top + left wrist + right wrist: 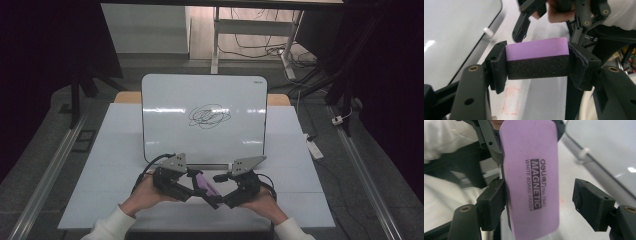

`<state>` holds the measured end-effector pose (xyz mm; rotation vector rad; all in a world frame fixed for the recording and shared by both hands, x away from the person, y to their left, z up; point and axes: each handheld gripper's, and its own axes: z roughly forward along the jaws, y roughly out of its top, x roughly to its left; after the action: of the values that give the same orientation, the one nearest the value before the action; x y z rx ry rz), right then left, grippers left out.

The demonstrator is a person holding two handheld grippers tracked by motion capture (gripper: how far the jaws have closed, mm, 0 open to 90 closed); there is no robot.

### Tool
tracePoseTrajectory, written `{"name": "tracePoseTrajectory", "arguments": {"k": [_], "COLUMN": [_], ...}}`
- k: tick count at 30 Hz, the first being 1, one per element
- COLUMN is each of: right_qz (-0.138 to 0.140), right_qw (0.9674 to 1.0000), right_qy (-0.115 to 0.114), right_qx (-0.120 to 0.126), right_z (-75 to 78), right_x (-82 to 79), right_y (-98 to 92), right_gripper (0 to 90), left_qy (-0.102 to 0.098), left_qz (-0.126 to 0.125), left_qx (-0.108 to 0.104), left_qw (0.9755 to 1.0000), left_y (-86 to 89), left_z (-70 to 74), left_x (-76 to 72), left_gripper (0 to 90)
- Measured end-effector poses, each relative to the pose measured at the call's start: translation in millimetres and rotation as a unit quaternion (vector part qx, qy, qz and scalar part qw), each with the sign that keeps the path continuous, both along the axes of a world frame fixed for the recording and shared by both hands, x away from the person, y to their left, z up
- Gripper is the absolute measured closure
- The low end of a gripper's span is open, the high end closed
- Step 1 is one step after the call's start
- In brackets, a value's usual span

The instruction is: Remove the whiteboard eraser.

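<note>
Your left hand-held gripper (196, 186) had the purple whiteboard eraser (205, 184) pinched between its two pads, low over the near edge of the desk (115, 165), right between your two hands. In the left gripper view the eraser (537, 58) sat crosswise between the pads, purple foam on top and black felt underneath, both ends pressed tight against them. Your right hand-held gripper (220, 192) was just beside it, jaws spread. In the right gripper view the eraser's (530, 177) printed purple face, reading "MAGNETIC WHITE BOARD ERASER", stood between those jaws: it lay against the left pad, with a clear gap to the right one. Behind both grippers, the whiteboard (165, 120) stood tilted back on the desk, a black scribble (209, 115) near its middle. Your white sleeves (107, 227) came in at the bottom edge.
</note>
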<state>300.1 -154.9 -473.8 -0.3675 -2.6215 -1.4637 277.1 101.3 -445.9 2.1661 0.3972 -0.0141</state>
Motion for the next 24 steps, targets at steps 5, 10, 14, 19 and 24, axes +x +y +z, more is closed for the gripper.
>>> {"name": "tracePoseTrajectory", "arguments": {"k": [5,10,14,19,24], "right_qz": [0.033,0.058,0.056,0.030,-0.020], "right_qw": [0.9990,0.9973,0.9972,0.9989,0.9997], "right_qy": [0.030,0.042,0.045,0.031,-0.002], "right_qx": [0.007,0.016,0.019,0.019,0.015], "right_z": [-3.1,-3.9,-2.3,0.0,1.6], "right_x": [0.1,-1.3,-0.4,1.0,2.7], "right_y": [4.0,6.1,5.2,2.2,-2.2], "right_gripper": [26.5,37.0,38.5,39.2,39.3], "left_qy": [-0.011,-0.016,-0.008,-0.018,-0.005], "left_qz": [-0.030,-0.039,-0.031,0.016,0.065], "left_qx": [-0.010,-0.009,-0.020,-0.022,-0.039], "left_qw": [0.9994,0.9991,0.9993,0.9995,0.9971], "left_y": [-2.0,-1.9,-0.7,2.6,14.2], "left_z": [1.4,1.7,1.9,1.5,2.2], "left_x": [-4.4,-5.1,-3.8,-4.3,-1.0], "left_gripper": [38.1,38.2,37.9,28.4,20.3]}}
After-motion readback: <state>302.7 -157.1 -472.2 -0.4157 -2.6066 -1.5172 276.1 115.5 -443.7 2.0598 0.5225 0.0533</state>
